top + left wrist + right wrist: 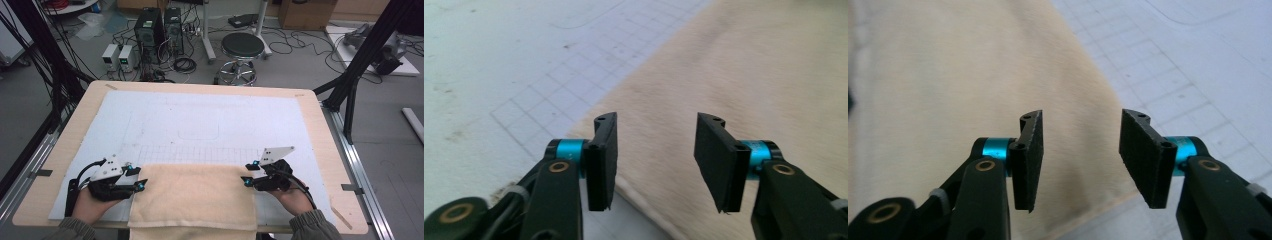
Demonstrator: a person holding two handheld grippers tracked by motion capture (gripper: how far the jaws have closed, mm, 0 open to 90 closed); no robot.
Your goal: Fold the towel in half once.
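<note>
- The cream-coloured terry towel (192, 197) lies flat in the lower middle of the high view, on the pale blue gridded mat (200, 125) that covers the light wooden table (320, 130). Its near end hangs over the table edge at the bottom of the frame.
- The left gripper (139, 180) is at the lower left of the high view, just at the left edge of the towel. In the left gripper view its jaws stand well apart with nothing between them, and the towel edge (644, 195) runs under the gap, at the lower centre.
- The right gripper (246, 175) is at the lower right of the high view, at the towel's right edge. In the right gripper view (1080, 160) its jaws are also spread wide and empty, and the cloth border passes below them.
- I judge that the step in hand is the approach: both claws are lined up on opposite sides of the towel, but neither has taken it yet.
- The next move probably calls for lowering each claw so that one finger goes under the edge, then closing both together, so the cloth lifts evenly for folding.
</note>
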